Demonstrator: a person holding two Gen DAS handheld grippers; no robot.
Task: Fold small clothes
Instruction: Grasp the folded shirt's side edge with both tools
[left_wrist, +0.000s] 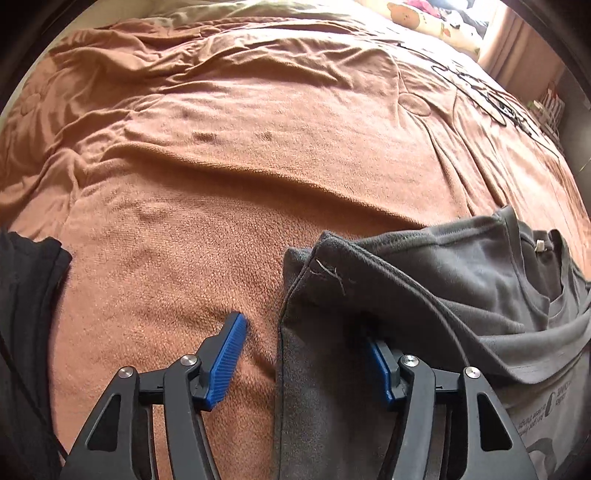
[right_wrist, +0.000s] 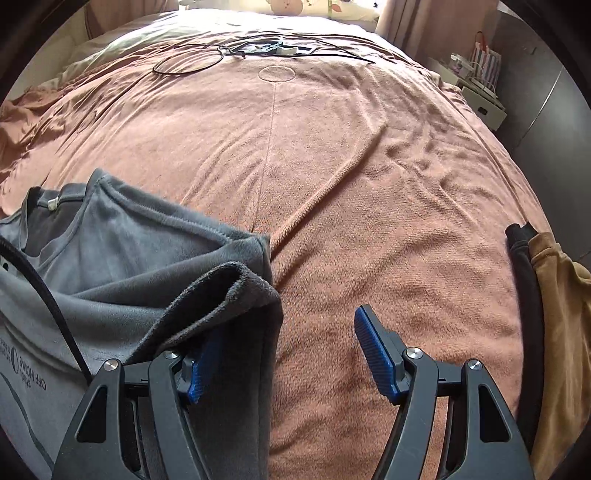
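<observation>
Left gripper (left_wrist: 303, 354): jaws spread wide; right finger hidden under grey fabric, nothing clamped.
Right gripper (right_wrist: 284, 354): jaws spread wide; left finger draped by same fabric.
Grey T-shirt (left_wrist: 461, 280): crumpled at 3 o'clock of left gripper, 9 o'clock of right, lying on brown blanket (left_wrist: 221, 166).
Black cable (right_wrist: 192, 59): coiled at 12 o'clock, well apart.

grey shirt (left_wrist: 461, 295), terracotta blanket (left_wrist: 221, 166), blue pads (left_wrist: 227, 362)

A home bedroom: a wide bed (right_wrist: 332, 166) under a rumpled terracotta blanket (left_wrist: 221, 166), a cartoon-print pillow (left_wrist: 436, 22) at its head, curtains (right_wrist: 417, 26) beyond, and a white bedside cabinet (right_wrist: 480, 99) far right of the tool.
</observation>
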